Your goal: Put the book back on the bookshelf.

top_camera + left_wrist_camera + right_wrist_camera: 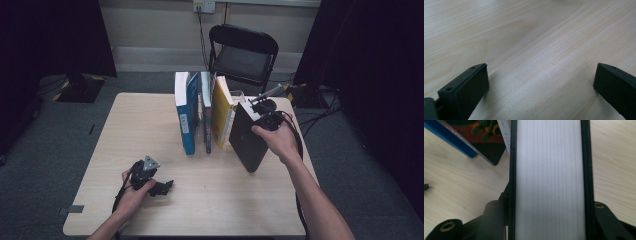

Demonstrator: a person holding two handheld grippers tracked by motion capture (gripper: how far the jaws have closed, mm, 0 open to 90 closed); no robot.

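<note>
A thick black book [247, 140] stands on edge on the wooden table [145, 125], leaning at the right end of a row of upright books. My right gripper [261, 111] comes down on its top and is shut on it. In the right gripper view the jaws press the two black covers, with the white page block [549, 180] between them and the right gripper [546, 206] low in the frame. My left gripper [164, 188] lies on the table near the front left, and its jaws stand open over bare wood in the left gripper view [541, 75].
Left of the black book stand a blue book [186, 117], a thin dark book [206, 117] and a yellow book [221, 112]. A black folding chair [242, 52] sits behind the table. Dark curtains flank both sides.
</note>
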